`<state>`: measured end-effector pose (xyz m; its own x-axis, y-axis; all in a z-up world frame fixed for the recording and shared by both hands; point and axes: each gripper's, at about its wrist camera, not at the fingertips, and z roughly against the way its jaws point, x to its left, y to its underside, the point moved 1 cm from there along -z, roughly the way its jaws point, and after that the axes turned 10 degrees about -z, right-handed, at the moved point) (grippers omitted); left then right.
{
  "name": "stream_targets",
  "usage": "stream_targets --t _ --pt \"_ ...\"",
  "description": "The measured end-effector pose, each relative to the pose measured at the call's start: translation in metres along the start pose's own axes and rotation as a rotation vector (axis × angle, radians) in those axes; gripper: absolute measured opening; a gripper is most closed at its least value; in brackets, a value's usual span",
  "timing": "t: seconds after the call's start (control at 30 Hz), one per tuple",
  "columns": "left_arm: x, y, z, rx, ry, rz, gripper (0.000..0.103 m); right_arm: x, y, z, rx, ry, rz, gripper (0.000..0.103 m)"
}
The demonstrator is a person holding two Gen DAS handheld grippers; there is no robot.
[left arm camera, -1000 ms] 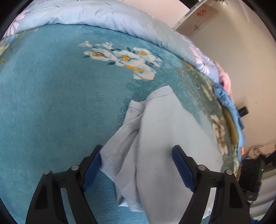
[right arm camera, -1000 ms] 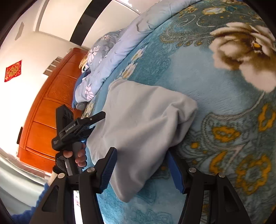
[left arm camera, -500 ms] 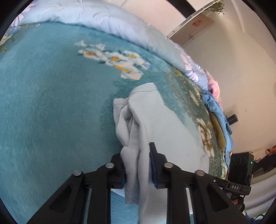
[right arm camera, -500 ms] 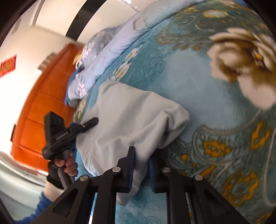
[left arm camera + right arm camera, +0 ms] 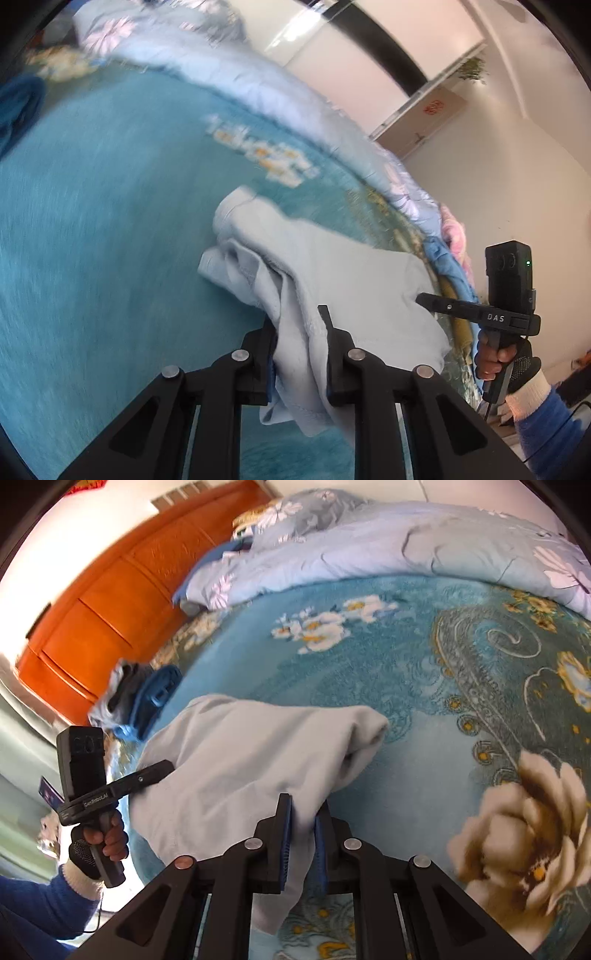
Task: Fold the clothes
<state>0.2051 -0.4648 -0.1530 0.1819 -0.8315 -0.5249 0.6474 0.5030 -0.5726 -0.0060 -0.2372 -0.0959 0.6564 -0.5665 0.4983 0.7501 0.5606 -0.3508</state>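
Two grippers, left gripper [image 5: 301, 354] and right gripper [image 5: 303, 843], jaws clamped on the pale grey cotton garment [image 5: 332, 273] at frame centre; bunched layers may slip free, skewing the fold.

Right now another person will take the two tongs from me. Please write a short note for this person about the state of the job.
Left tongs: shut on one end of the pale grey garment.
Right tongs: shut on the other end of it.
The garment hangs between the two, its far part resting on the teal flowered blanket.
Done: both ends gripped, near edge raised.
Left: lay the fold down and smooth it. Other clothes lie at the bed edge, apparently not yet folded.
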Motion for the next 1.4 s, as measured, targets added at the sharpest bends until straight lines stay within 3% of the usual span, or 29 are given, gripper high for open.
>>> stream_targets --t 0.17,0.27,0.4,0.6,0.73,1.07,1.13,1.2,1.23,1.27,1.3,1.4 --pt "0.004 -0.001 -0.001 0.031 -0.024 0.0 0.027 -0.013 0.016 -0.009 -0.004 0.006 -0.051 0.016" --pt "0.003 -0.001 0.006 0.037 -0.057 -0.003 0.039 -0.021 0.023 -0.002 -0.039 0.006 -0.107 0.017" --pt "0.004 0.005 0.028 0.034 -0.078 0.026 0.039 -0.024 0.036 0.016 -0.096 0.018 -0.169 0.03" --pt "-0.007 0.027 0.052 0.019 -0.02 0.072 0.039 -0.02 0.074 0.028 -0.153 -0.016 -0.279 0.033" --pt "-0.016 0.039 0.051 0.069 0.03 0.089 0.04 -0.014 0.095 0.029 -0.167 -0.035 -0.311 0.034" --pt "-0.031 0.035 0.03 0.087 0.081 0.111 0.04 -0.011 0.103 0.016 -0.154 0.026 -0.338 0.035" --pt "-0.034 0.033 0.027 0.089 0.064 0.099 0.037 -0.01 0.101 0.014 -0.158 0.028 -0.338 0.035" --pt "-0.036 0.03 0.028 0.08 0.054 0.09 0.015 -0.008 0.099 0.015 -0.169 0.028 -0.337 0.035" --pt "-0.036 0.028 0.029 0.071 0.052 0.086 0.011 -0.006 0.099 0.016 -0.174 0.032 -0.334 0.034" --pt "-0.037 0.025 0.031 0.056 0.048 0.075 0.008 -0.003 0.099 0.018 -0.181 0.036 -0.327 0.03" --pt "-0.038 0.022 0.035 0.04 0.043 0.06 0.005 -0.001 0.099 0.02 -0.189 0.04 -0.321 0.018" --pt "-0.04 0.008 0.05 -0.022 0.035 0.014 0.004 0.006 0.1 0.027 -0.211 0.052 -0.301 0.01"
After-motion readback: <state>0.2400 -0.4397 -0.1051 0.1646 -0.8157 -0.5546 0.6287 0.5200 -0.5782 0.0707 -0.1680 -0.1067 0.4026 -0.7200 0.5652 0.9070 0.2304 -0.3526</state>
